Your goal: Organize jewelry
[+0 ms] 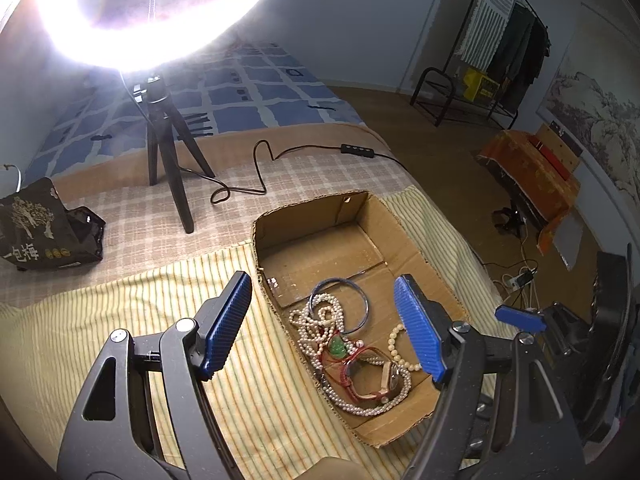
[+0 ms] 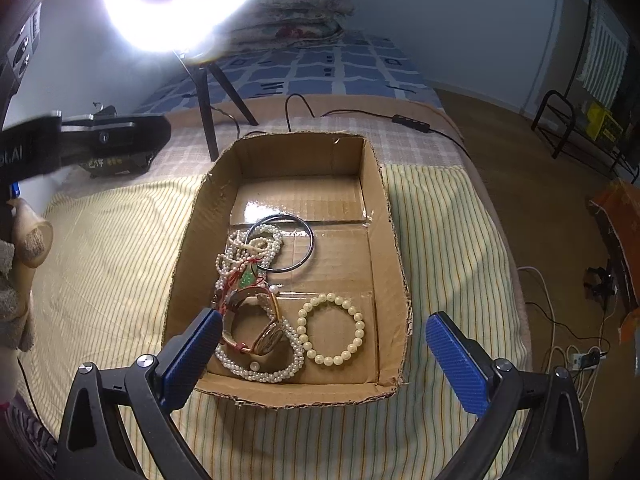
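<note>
Both the left gripper [image 1: 322,322] and right gripper [image 2: 324,354] gape empty above the cardboard box [image 2: 390,216], seemingly lengthwise toward the lamp.

— What sort of place is this?

— A bedroom in a home. A bed [image 1: 256,80] with a blue patterned sheet runs to the wall, with a folded quilt [image 2: 296,12] at its head.

— What else shows it?

— A clothes rack [image 1: 504,48] hung with garments stands in the corner, a landscape painting [image 1: 592,120] leans on the wall, and charger cables [image 1: 520,276] trail over the wooden floor [image 1: 400,120]. A ring light [image 1: 160,12] on a tripod stands on the bed.
</note>
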The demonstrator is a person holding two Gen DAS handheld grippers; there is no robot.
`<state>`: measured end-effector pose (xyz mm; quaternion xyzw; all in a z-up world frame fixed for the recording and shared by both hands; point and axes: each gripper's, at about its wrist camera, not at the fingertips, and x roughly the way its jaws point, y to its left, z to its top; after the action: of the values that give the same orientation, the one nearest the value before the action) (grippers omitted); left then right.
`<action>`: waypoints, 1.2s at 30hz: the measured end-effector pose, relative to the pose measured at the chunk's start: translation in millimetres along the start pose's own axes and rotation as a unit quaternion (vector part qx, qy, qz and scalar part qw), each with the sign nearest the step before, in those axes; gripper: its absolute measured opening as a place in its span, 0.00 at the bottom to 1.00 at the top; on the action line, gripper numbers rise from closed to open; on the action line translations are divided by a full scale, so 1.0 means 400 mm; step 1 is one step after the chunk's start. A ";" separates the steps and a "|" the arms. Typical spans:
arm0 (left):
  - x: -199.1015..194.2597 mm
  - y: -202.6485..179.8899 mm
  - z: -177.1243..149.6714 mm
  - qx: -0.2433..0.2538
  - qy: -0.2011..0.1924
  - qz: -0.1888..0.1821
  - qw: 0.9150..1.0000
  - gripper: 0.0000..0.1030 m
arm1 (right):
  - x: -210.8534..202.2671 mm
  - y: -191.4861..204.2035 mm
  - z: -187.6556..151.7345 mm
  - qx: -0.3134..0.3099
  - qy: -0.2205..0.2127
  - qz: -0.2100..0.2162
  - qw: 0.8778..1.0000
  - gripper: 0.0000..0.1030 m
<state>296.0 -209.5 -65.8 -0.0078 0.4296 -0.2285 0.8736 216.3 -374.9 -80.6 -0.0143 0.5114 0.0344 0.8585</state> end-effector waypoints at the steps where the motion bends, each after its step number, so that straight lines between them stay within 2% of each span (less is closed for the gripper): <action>1: -0.005 0.001 -0.002 0.000 -0.001 0.002 1.000 0.74 | -0.003 0.001 -0.001 0.001 -0.001 0.000 1.000 1.00; 7: -0.041 0.006 -0.016 0.006 -0.009 0.014 1.000 0.74 | -0.034 0.010 -0.005 0.009 -0.012 -0.002 1.000 1.00; 15: -0.135 0.011 -0.049 0.022 -0.035 0.039 0.998 0.74 | -0.100 0.028 -0.013 0.016 -0.036 -0.010 0.999 1.00; 19: -0.196 0.012 -0.074 0.030 -0.060 0.055 0.996 0.83 | -0.139 0.042 -0.021 0.013 -0.050 -0.019 0.998 1.00; 30: -0.347 0.012 -0.145 0.030 -0.101 0.073 0.992 0.84 | -0.244 0.064 -0.054 0.019 -0.094 -0.043 0.994 1.00; 34: -0.397 0.002 -0.179 0.035 -0.120 0.077 0.989 0.92 | -0.274 0.070 -0.067 0.022 -0.111 -0.043 0.993 1.00; 36: -0.417 0.000 -0.196 0.039 -0.127 0.080 0.988 0.93 | -0.287 0.076 -0.073 0.020 -0.116 -0.044 0.992 1.00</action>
<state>149.0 -127.6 9.5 0.0319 0.3048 -0.1720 0.9362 134.0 -351.5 6.7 -0.0154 0.4077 -0.0123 0.9129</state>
